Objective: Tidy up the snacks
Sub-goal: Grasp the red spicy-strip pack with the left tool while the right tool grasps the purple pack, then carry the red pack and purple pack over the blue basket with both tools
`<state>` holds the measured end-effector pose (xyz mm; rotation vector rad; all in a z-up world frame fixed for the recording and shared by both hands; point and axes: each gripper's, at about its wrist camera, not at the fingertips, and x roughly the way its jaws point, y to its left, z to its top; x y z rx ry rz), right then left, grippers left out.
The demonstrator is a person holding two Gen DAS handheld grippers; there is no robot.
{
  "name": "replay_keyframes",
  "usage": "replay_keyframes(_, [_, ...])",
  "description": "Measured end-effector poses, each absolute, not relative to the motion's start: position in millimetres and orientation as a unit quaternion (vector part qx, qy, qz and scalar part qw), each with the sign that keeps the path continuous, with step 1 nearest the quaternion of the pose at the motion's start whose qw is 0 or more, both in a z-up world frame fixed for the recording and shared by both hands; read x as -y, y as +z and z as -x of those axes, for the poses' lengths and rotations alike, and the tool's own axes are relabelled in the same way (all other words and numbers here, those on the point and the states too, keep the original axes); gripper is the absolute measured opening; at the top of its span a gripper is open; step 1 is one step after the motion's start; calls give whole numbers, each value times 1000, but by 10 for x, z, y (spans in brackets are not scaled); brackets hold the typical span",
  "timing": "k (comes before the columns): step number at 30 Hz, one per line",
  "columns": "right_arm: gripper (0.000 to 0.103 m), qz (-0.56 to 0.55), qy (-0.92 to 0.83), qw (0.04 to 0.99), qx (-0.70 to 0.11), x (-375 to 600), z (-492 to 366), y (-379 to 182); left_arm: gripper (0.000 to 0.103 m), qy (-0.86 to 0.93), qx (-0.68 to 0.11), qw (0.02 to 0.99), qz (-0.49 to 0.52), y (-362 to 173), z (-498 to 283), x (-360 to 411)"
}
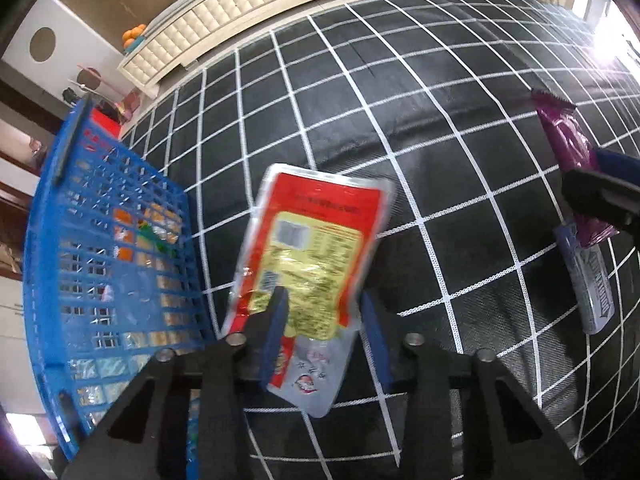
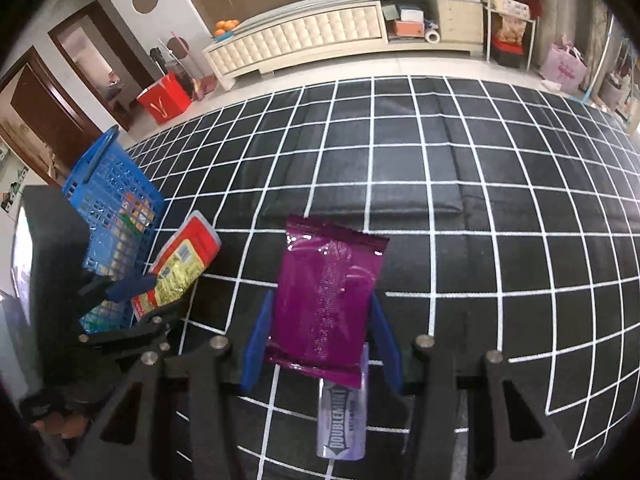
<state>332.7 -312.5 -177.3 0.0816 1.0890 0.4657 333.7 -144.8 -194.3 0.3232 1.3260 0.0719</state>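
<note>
Black cloth with a white grid (image 1: 400, 128) covers the work surface in the left wrist view, and most of it beyond and to the right of the blue plastic lattice basket (image 1: 108, 248) lies bare up to the far edge, where a cream tufted cabinet (image 1: 208, 24) stands. That basket sits at the left edge of the cloth; small packets in orange, green and pale tones show through its wall. Just right of the basket, the left gripper (image 1: 324, 312) has a red and yellow foil snack pouch (image 1: 312, 248) between its blue pads, one pad lying on the pouch face, the other beside its edge; whether they press it I cannot tell

From the right wrist view, the grid cloth (image 2: 500, 200) runs open far to the right of the basket (image 2: 116, 216), clear to its back edge. The right gripper (image 2: 322, 320) clasps a glossy purple snack packet (image 2: 328, 292) by both sides, lifted over a pale Doublemint gum pack (image 2: 342, 428) lying on the cloth, well right of the basket
</note>
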Motion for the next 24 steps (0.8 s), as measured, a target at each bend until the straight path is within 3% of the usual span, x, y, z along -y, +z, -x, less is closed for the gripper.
replay_keyframes(3, [53, -37, 215, 828, -516, 3152, -3327, -1798, 17, 33, -613, 775, -150, -2007, -3366, 1443])
replay_keyframes(9, [53, -41, 212, 829, -517, 3193, -3283, -1763, 5, 16, -607, 786, -119, -1967, -3368, 1396])
replay_keyframes(24, [53, -37, 200, 841, -502, 3091, -2997, -1255, 0, -46, -514, 855, -52, -1051, -2909, 1435])
